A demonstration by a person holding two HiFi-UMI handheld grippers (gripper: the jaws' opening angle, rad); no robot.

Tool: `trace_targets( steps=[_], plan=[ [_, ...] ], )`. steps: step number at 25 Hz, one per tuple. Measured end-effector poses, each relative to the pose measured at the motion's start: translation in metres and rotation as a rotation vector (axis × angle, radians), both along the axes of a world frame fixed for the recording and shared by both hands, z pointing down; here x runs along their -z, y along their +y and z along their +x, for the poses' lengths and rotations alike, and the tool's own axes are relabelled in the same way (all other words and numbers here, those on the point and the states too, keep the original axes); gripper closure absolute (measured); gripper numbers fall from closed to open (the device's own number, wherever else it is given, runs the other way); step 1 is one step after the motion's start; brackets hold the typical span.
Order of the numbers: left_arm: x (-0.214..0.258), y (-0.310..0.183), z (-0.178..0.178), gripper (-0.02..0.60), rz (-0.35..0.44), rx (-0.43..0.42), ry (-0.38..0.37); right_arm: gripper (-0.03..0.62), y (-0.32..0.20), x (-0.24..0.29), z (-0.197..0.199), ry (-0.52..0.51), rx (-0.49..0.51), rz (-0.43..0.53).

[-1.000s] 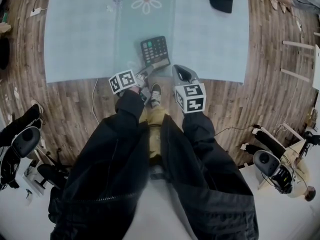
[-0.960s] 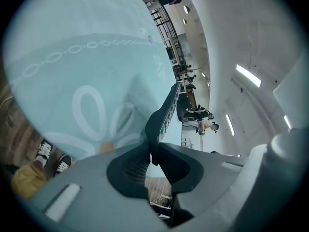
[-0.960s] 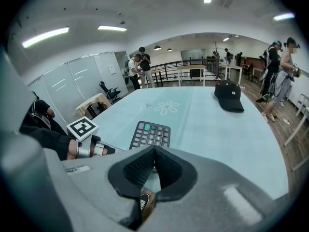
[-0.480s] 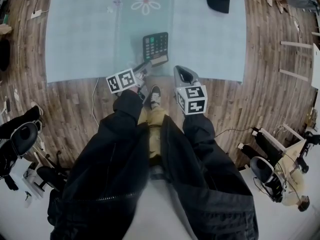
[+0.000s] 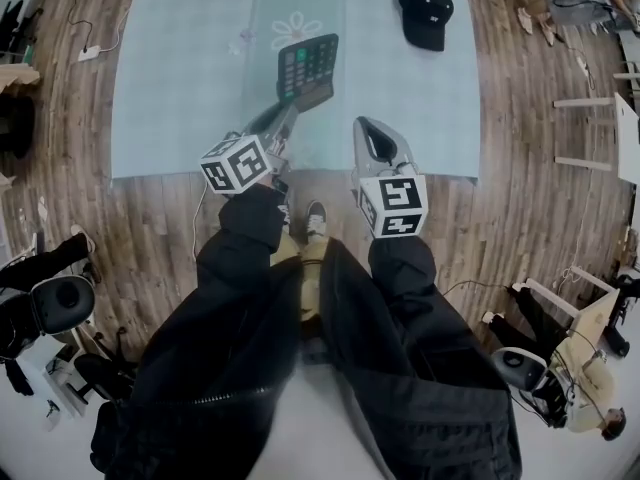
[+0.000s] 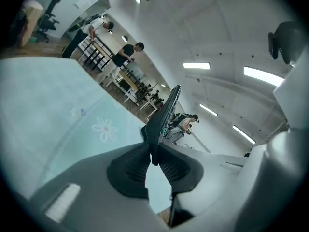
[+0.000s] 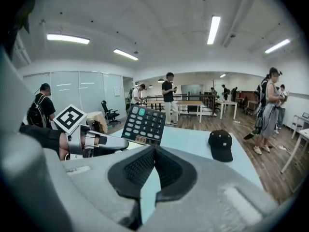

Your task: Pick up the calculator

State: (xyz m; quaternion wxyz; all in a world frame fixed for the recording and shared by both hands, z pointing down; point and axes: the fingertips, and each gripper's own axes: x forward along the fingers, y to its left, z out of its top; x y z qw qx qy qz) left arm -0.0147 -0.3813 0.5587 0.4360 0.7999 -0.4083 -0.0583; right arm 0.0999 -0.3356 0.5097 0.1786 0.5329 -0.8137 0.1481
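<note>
Dark calculator, one green key

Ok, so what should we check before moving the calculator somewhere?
1. Left gripper shut on the calculator: ok.
2. Calculator up off the blue table: ok.
3. Grip near the calculator's middle: not ok, only one edge is pinched.
4. Right gripper shut, empty, free to help: ok.
5. Black cap well apart from the calculator: ok.
6. Grip firm enough not to slip: cannot tell.
</note>
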Motion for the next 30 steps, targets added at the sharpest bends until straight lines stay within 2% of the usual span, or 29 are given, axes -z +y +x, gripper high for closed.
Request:
trace_targets(
  steps=[7,13,20,30],
  plan=[
    [0.115,-0.008,-0.004,0.529,0.259,0.007,-0.051,0.592,-0.005,0.090,-0.013,-0.015,0.003,0.195],
    [0.193,-0.003,-0.006,0.529,0.432,0.029,-0.088,0.592,-0.010,0.149,-0.019,-0.037,-0.001,0.314],
    [0.251,0.009,-0.009,0.529,0.563,0.049,-0.116,0.592,-0.007,0.194,-0.028,-0.054,0.005,0.411],
    [0.311,0.023,-0.013,0.529,0.710,0.098,-0.172,0.592,-0.003,0.251,-0.025,-0.079,-0.012,0.533]
  ],
)
